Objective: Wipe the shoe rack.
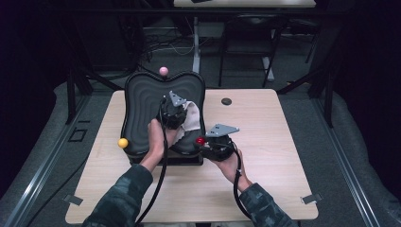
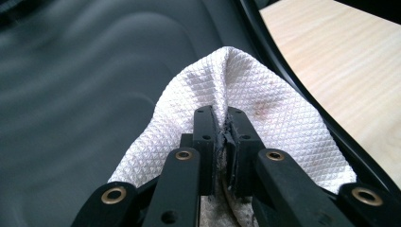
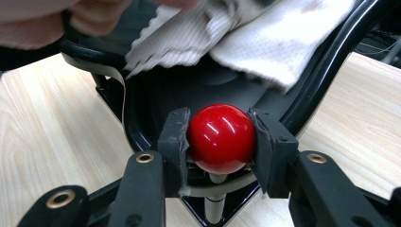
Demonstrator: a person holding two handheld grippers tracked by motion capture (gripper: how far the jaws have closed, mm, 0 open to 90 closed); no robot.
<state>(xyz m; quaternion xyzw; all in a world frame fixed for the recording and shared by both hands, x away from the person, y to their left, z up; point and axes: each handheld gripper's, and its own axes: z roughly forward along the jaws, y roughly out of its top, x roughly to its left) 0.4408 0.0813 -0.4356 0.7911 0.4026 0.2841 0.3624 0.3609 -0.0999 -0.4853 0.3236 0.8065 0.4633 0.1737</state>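
A black rippled tray [image 1: 142, 101] stands on the wooden table [image 1: 265, 142], with a pink ball knob [image 1: 163, 70] at its far edge, a yellow one [image 1: 123, 143] at its near left and a red one [image 1: 200, 141] at its near right. My left gripper [image 1: 178, 113] is over the tray's right half, shut on a white waffle-weave cloth [image 2: 236, 90] that drapes onto the dark tray surface [image 2: 85, 94]. My right gripper [image 3: 221, 137] is shut on the red ball knob [image 3: 221, 137], which sits on a thin metal stem at the tray's corner. The white cloth [image 3: 265, 38] hangs just beyond the knob.
A small dark round disc [image 1: 226, 101] lies on the table behind my right gripper. Bare tabletop [image 1: 279, 179] stretches to the right and toward the near edge. Dark frame rails and table legs stand beyond the far edge.
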